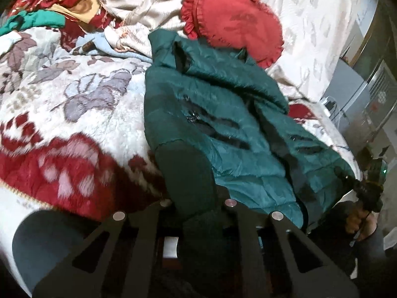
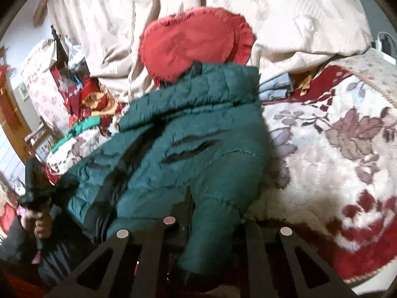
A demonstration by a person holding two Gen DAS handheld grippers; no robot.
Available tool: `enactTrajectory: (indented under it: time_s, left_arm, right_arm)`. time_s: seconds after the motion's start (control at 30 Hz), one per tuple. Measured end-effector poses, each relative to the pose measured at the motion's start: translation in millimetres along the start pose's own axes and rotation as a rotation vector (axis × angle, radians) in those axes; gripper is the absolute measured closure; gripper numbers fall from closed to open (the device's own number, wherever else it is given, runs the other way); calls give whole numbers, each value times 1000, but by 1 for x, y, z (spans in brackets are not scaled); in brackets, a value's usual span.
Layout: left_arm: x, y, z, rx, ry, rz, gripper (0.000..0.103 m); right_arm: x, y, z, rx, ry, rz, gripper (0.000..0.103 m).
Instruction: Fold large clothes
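The green quilted puffer jacket [image 1: 218, 114] lies on the bed, on top of a fleecy floral blanket [image 1: 74, 104], its collar end at the far side touching a red frilled heart cushion [image 1: 230, 22]. It is bunched lengthwise, not flat: dark gaps of the opening and black lining show along its middle, and one panel is lapped loosely over the other. No clean crease or squared edge shows, so the folding looks to be at an early stage, with the body perhaps half gathered and the tidy final folds not yet made.

The left tongs [image 1: 196, 203] sit at the near left end of the jacket, and a dark rounded part of the garment, likely a sleeve or cuff, runs in between the fingers; they seem closed on it. The right tongs [image 2: 208, 226] are at the near right end, with a padded green lobe of the jacket [image 2: 193, 149] passing between the fingers, which appear pinched on it.

Farther out, a cream bedspread [image 1: 310, 24] covers the far side of the bed, and a heap of red, gold and green cloth [image 1: 49, 7] lies at the far left.
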State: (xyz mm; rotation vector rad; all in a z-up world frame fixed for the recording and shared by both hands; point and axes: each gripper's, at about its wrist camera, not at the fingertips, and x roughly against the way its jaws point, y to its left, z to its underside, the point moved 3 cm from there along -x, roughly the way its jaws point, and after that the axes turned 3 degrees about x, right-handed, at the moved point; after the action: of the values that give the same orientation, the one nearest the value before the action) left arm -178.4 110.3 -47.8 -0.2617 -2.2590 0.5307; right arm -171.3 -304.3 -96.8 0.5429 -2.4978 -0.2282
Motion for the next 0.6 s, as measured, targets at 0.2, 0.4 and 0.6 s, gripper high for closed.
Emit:
enactTrajectory:
  time_s: [0.2,0.4,0.6]
  left_arm:
    - [45,-9,6,12,-58,38,93]
    - [63,-25,3,-17,-85,11,93]
    - [63,-41,-12,-46,-105,-98,93]
  right_arm:
    - [49,15,-3,34,-39,-17,91]
    - [76,27,-5,54,-65,-12,91]
    - [76,25,-10,27,-76,-9,91]
